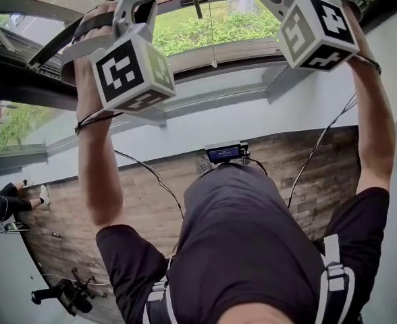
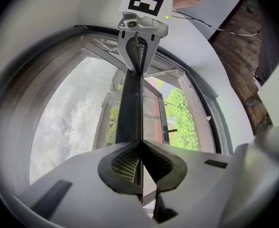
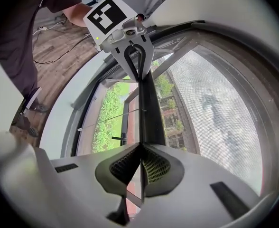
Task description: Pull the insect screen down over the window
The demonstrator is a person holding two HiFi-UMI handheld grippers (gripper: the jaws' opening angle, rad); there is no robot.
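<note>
Left tongs (image 2: 140, 148): jaws closed down to a thin slit, ribbed pads (image 2: 125, 160) pinching the near end of the insect screen's dark bottom bar (image 2: 130, 108). The bar's edge runs straight out from between the pads.

Right tongs (image 3: 140, 151): same state, jaws nearly together and clamped on the opposite end of the same bar, with nothing else in the grip.

Each tongs view looks along the bar to the other tongs at its far end. Both are in raised hands, one on each side of the window.

Screen mesh (image 2: 68, 122): grey and taut, attached along one long side of the bar. It is on the left of the bar in the left gripper view and on the right in the right gripper view.

Other side of the bar: uncovered window glass with a dark window handle (image 2: 168, 131). Green shrubs (image 2: 184, 122) outside.

Head view: bar high in the window, mesh above it, open pane below. A thin pull cord (image 1: 212, 39) hangs in front of the pane. Wood floor (image 1: 151, 208) below.
</note>
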